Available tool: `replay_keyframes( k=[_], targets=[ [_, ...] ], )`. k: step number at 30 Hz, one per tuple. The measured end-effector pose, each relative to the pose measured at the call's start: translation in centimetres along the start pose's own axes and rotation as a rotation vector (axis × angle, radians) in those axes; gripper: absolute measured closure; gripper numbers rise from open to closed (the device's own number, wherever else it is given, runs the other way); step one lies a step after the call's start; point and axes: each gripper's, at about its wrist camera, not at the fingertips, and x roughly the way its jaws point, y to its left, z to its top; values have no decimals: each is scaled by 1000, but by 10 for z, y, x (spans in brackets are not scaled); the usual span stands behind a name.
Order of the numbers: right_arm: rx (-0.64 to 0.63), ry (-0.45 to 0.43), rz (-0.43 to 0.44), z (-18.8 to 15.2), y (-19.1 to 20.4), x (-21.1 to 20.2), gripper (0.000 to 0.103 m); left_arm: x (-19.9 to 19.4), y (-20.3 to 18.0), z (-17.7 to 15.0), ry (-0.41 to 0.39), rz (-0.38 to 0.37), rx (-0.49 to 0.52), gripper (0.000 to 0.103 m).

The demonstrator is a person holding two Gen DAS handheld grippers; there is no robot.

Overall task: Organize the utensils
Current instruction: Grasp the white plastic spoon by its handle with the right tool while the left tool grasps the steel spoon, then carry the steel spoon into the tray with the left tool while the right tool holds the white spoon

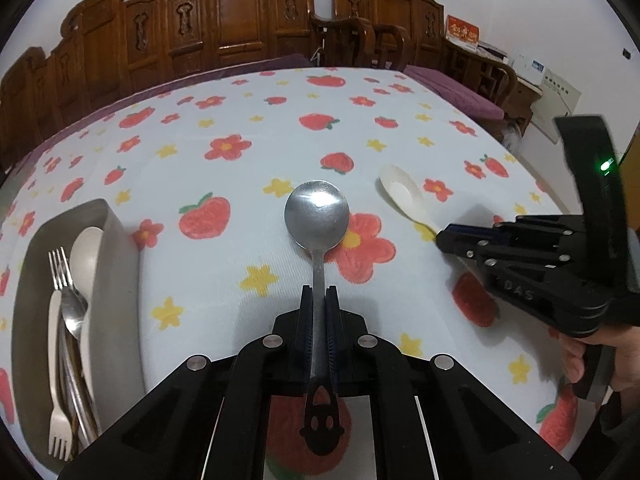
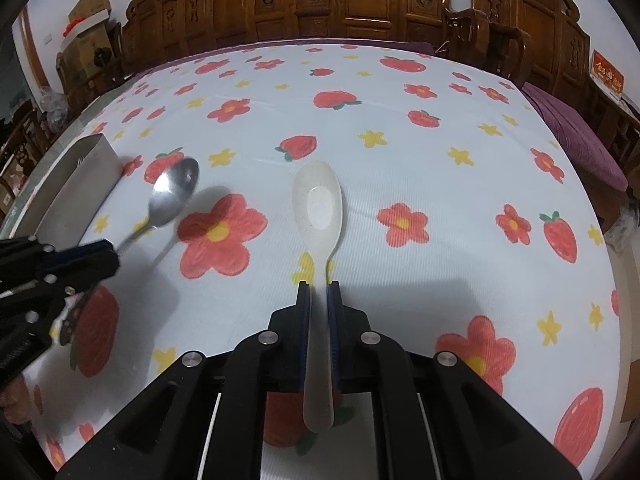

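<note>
My left gripper (image 1: pixel 319 292) is shut on the handle of a metal spoon (image 1: pixel 317 216), bowl pointing forward above the flowered cloth; the spoon (image 2: pixel 174 192) and that gripper (image 2: pixel 108 256) also show at the left of the right wrist view. My right gripper (image 2: pixel 319 286) is shut on the handle of a white plastic spoon (image 2: pixel 319 204), held above the cloth; it also shows in the left wrist view (image 1: pixel 402 192) with the right gripper (image 1: pixel 444 236). A grey utensil tray (image 1: pixel 120 240) at the left holds a white spoon (image 1: pixel 86 256), a metal fork (image 1: pixel 60 272) and a white fork (image 1: pixel 58 424).
The table carries a white cloth (image 1: pixel 248 184) printed with red flowers and strawberries. The tray's outer wall (image 2: pixel 80 184) stands at the left in the right wrist view. Carved wooden chairs (image 1: pixel 240 20) line the far edge. A purple cushion (image 2: pixel 572 136) lies at the right.
</note>
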Motion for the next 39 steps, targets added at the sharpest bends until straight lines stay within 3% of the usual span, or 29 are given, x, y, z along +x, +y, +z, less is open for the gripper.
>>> replay_keyframes(
  k=[13, 23, 39],
  targets=[
    [25, -54, 26, -1, 8, -22, 94, -47, 8, 7, -61, 9, -12, 98],
    [-32, -68, 52, -13, 37, -39, 94, -76, 18, 2, -92, 36, -23, 97],
    [-129, -142, 119, -17, 97, -75, 94, -105, 71, -15, -100, 122, -73, 97]
  ],
)
